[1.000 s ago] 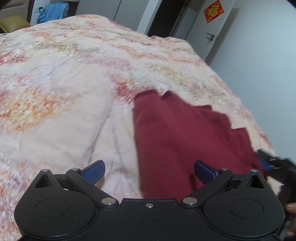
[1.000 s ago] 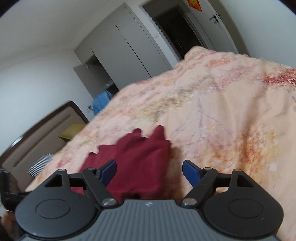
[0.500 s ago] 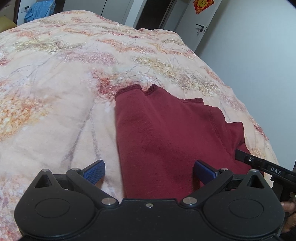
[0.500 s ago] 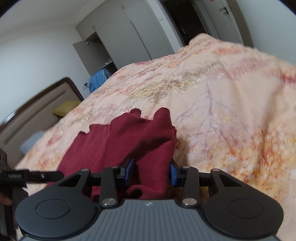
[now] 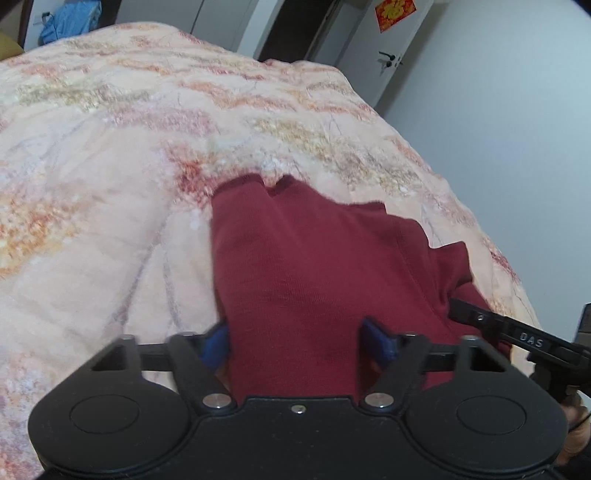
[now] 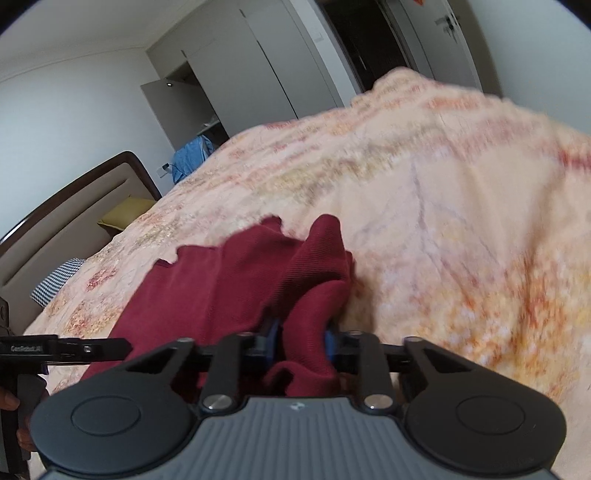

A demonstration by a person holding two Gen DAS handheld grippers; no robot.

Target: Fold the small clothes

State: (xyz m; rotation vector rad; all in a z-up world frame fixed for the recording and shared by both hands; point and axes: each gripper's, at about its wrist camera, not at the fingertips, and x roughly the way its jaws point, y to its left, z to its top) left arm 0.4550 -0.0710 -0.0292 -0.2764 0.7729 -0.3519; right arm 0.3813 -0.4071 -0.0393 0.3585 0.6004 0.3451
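A dark red knit garment (image 5: 317, 258) lies on the bed, partly folded, with two cuffs pointing away from me. My left gripper (image 5: 297, 341) straddles its near left edge. Its jaws are closing, with the cloth lying flat between the blue pads (image 5: 376, 339) and no bunching visible. In the right wrist view the same garment (image 6: 229, 288) is gathered at its near right edge. My right gripper (image 6: 301, 341) is closing on a raised fold there, and its pads pinch it. A finger of the other gripper shows at the side of each view.
A peach floral bedspread (image 5: 110, 184) covers the whole bed. A dark wooden headboard (image 6: 74, 195) with a striped pillow (image 6: 55, 280) and a yellow one (image 6: 125, 218) stands on the left. Beyond the bed are wardrobe doors, a blue cloth (image 5: 70, 18) and a door (image 5: 388, 55).
The right jaws have come together on a fold of the garment's edge. The left jaws have narrowed from wide open, and the left gripper sits closer over the cloth.
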